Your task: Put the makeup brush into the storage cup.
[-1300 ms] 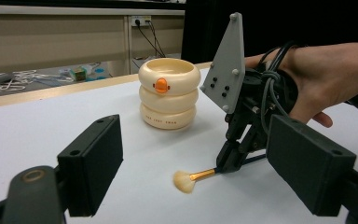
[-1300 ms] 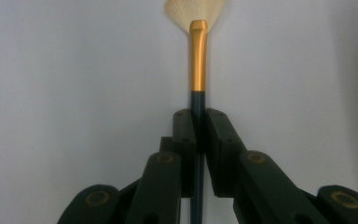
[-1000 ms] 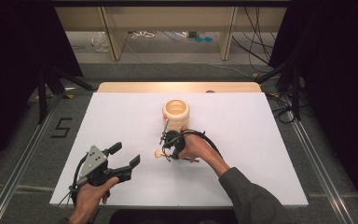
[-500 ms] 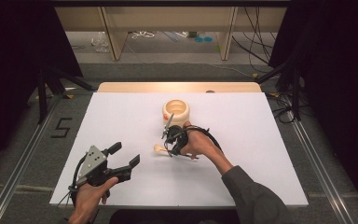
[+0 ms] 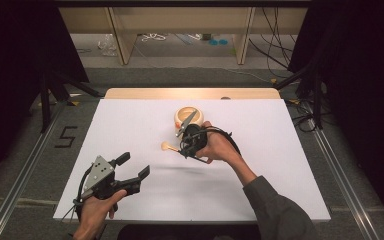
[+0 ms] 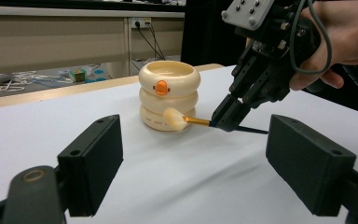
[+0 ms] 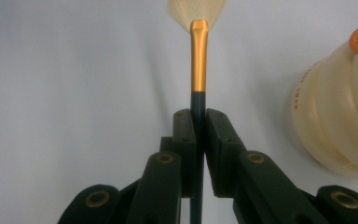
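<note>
A cream cup [image 5: 184,113] shaped like stacked rings, with an orange duck beak, stands at the table's far middle. My right gripper [image 5: 182,148] is just in front of it, shut on the dark handle of a small brush [image 5: 166,146]. The brush's cream bristles point left, a little above the white sheet. In the right gripper view the jaws [image 7: 198,128] clamp the handle below the gold ferrule [image 7: 198,56], and the cup [image 7: 340,116] sits to the right. My left gripper [image 5: 132,166] is open and holds nothing near the front left. Its view looks between its jaws at the cup [image 6: 168,88] and the brush [image 6: 186,120].
A white sheet [image 5: 280,150] covers the table, with a wooden strip [image 5: 145,93] along its far edge. Beyond are shelf legs and cables on the floor. A "5" marking [image 5: 66,136] lies on the floor to the left.
My right gripper has carried the brush a little farther from the person, toward the cup. The left gripper has stayed put.
</note>
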The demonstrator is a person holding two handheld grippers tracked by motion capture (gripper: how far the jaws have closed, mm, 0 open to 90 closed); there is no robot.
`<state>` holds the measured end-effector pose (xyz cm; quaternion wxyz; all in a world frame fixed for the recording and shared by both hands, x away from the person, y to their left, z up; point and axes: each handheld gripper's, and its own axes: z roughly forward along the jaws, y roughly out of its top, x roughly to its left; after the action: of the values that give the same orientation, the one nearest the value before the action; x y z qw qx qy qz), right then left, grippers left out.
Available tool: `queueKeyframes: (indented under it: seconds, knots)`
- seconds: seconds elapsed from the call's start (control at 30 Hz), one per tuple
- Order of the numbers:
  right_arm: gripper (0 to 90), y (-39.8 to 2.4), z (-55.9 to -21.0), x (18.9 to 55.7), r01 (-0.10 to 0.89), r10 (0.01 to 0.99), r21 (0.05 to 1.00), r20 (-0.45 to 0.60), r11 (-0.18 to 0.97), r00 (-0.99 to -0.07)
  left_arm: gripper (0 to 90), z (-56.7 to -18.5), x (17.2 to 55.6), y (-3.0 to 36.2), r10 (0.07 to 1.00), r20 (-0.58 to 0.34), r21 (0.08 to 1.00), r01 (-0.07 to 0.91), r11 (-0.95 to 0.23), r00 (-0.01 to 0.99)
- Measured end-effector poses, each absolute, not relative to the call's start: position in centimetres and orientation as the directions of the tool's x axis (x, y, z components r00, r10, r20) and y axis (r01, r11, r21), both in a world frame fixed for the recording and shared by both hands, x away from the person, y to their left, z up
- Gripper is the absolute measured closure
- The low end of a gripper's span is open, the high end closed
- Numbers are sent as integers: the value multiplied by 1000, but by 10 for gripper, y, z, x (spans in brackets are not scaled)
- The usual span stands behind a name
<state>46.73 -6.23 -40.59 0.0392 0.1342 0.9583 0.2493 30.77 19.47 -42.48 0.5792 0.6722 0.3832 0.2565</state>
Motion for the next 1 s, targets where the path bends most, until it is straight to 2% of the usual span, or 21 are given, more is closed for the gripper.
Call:
queueKeyframes:
  seconds: [0.43,1.0]
  knots:
    - [833,-77,-385,474,245,322,658,4,712,-947,185,-425,309,195,809,-103,977,212,-27,579]
    - [833,-92,-371,480,252,380,804,36,538,-924,185,-425,308,195,815,-99,974,224,-38,570]
